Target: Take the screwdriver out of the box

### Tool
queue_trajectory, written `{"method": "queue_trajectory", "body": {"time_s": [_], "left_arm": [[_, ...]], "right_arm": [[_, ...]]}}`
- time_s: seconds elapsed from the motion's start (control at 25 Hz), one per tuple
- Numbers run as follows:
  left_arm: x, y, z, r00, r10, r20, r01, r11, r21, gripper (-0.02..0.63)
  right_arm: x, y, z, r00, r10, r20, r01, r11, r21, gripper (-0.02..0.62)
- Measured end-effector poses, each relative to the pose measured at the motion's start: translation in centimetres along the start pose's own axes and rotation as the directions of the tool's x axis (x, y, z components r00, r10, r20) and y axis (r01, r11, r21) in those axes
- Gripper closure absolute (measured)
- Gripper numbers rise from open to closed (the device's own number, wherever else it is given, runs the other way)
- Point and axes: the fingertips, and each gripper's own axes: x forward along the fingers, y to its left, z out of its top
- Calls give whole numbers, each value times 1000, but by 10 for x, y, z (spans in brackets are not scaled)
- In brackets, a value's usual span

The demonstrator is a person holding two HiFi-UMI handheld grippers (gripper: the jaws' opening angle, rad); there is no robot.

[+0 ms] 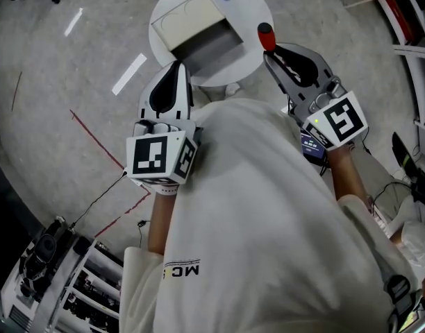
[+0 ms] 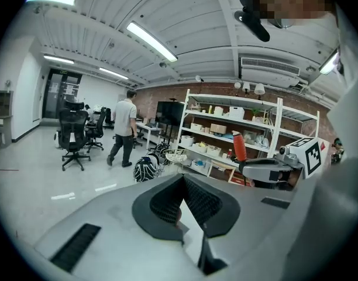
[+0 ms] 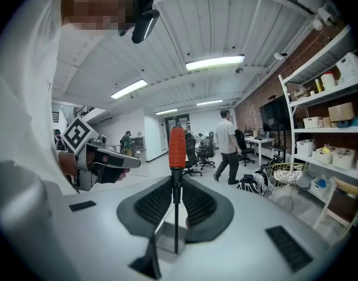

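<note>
The person wears a loose white T-shirt (image 1: 268,207) with short sleeves — small black letters (image 1: 181,270) are printed on it.

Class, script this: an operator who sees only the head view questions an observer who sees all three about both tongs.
Operator: The screwdriver sticks out of the right tongs. Where is it gripped?
Observer: On its black shaft, just below the red handle; the shaft runs back between the pads.
Operator: And the left tongs?
Observer: Shut, with nothing between them.
</note>
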Motion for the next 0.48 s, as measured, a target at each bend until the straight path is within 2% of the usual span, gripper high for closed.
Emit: {"method": "queue_trajectory", "body": {"time_s": [0.48], "left_arm": [[33,-16,-10,1000,12,-18,-12,1000,0,597]], "right_arm": [[-3,-33,-21,1000,-2,-8,2,1000,17,483]]}}
